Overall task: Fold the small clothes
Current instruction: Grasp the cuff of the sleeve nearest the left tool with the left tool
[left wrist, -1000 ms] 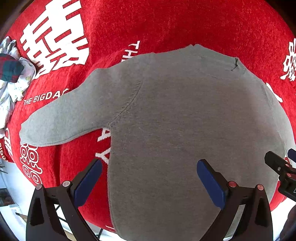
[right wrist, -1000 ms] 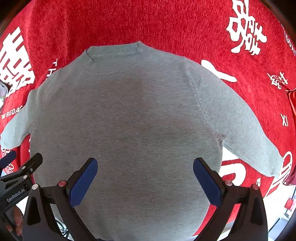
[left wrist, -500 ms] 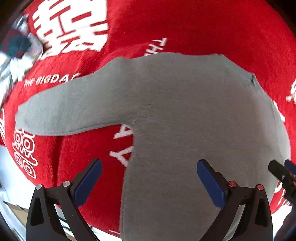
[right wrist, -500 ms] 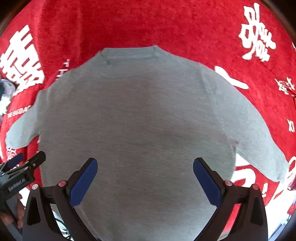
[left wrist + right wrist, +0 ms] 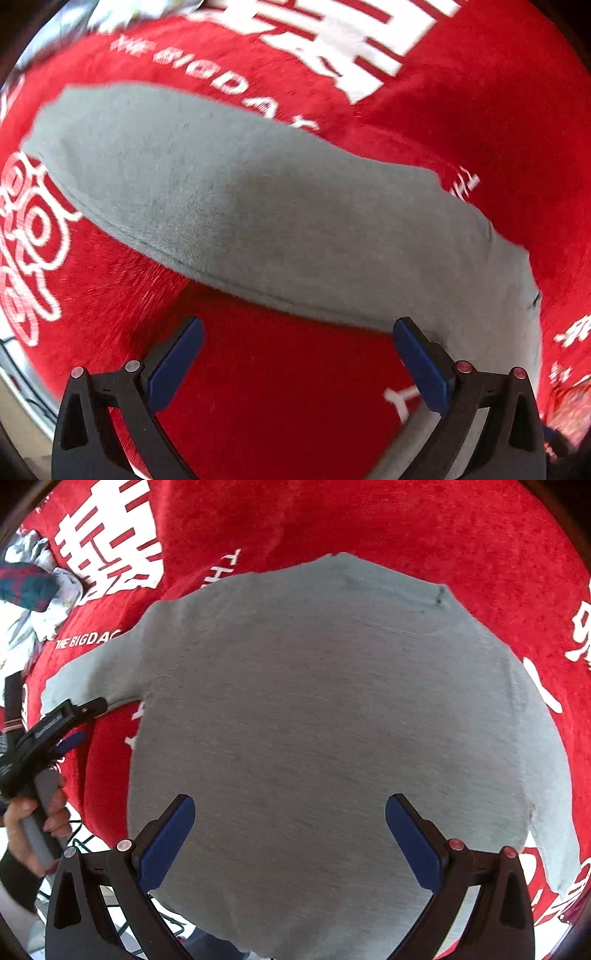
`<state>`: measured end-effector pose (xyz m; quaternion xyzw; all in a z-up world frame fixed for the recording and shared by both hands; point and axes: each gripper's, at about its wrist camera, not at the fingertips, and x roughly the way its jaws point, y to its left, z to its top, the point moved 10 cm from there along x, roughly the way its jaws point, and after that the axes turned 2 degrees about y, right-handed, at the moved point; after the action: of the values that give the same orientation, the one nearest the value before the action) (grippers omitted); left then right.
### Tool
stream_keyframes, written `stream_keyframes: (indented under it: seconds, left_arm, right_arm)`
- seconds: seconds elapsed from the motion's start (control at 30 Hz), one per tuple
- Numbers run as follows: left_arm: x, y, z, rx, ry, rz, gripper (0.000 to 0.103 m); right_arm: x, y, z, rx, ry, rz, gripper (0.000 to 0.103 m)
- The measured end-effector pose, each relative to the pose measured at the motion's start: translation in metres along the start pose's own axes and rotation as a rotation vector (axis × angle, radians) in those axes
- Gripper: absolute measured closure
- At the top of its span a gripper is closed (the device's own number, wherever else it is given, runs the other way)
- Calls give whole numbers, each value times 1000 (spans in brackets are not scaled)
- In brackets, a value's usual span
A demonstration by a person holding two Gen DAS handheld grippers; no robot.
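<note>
A grey long-sleeved sweater lies flat on a red cloth with white lettering, collar at the far side. Its left sleeve stretches across the left wrist view. My left gripper hangs open over bare red cloth just below that sleeve, nothing between its blue pads. In the right wrist view the left gripper shows at the sleeve's lower edge, held by a hand. My right gripper stands open above the sweater's lower body.
The red cloth covers the table. A heap of other clothes, white and dark plaid, lies at the far left. The table's near edge and floor show at the bottom left of the right wrist view.
My left gripper has swung left and forward from the sweater's body to the left sleeve, which now fills its view. The right gripper has shifted slightly over the body.
</note>
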<state>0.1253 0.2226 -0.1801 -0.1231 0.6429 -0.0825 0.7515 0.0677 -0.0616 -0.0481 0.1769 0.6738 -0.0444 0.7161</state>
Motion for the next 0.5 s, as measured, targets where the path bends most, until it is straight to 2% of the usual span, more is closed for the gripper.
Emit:
stream_keyframes:
  seconds: [0.13,0.2,0.23,0.3,0.37,0.5]
  left_arm:
    - [9,7,18,-51,-49,-66,2]
    - [6,11,32,-83,-92,-85,22]
    - [3,15,39,-101,-112,-100,27]
    - [-5,22,52,-140,-148,-131,43]
    - [-18,38,64,-174,-199,-142,44]
    - [-36,76,84,-204,-276,-51,44]
  right_arm:
    - [2,11,4,-29,1,-3,0]
    - [4,14,5,-38,3,-7,0]
    - [5,17,5,-42,3,-9,0]
    - [8,21,6,-49,10,-13,0]
    - [11,24,7,-58,14,-15,0]
    - [13,29,8,-71,14,-10,0]
